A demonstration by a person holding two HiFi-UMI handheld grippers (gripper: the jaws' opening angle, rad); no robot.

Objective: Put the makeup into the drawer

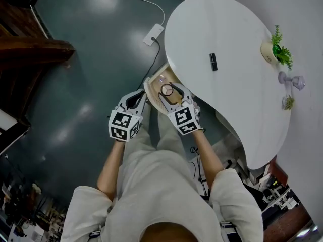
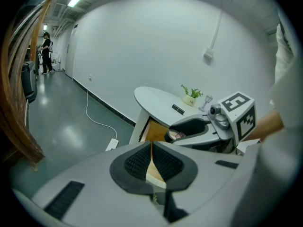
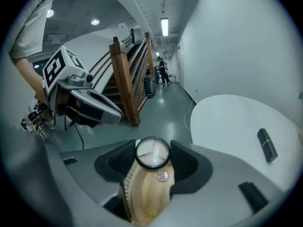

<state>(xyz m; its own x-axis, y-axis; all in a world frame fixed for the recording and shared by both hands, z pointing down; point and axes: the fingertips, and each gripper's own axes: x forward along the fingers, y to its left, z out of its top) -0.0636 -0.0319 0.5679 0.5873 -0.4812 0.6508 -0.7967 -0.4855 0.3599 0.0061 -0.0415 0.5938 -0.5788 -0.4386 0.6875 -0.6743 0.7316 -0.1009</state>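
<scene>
A round compact with a pale lid sits between the pads of my right gripper, which is shut on it, just above the open wooden drawer under the white table. In the right gripper view the compact hangs over the drawer's wood, where a small pink item lies. My left gripper is shut on the drawer's thin front edge. A black makeup tube lies on the tabletop.
A potted plant, a small glass piece and a tiny green sprig stand along the table's far side. A white power strip with its cable lies on the grey floor. Wooden stairs rise at the left.
</scene>
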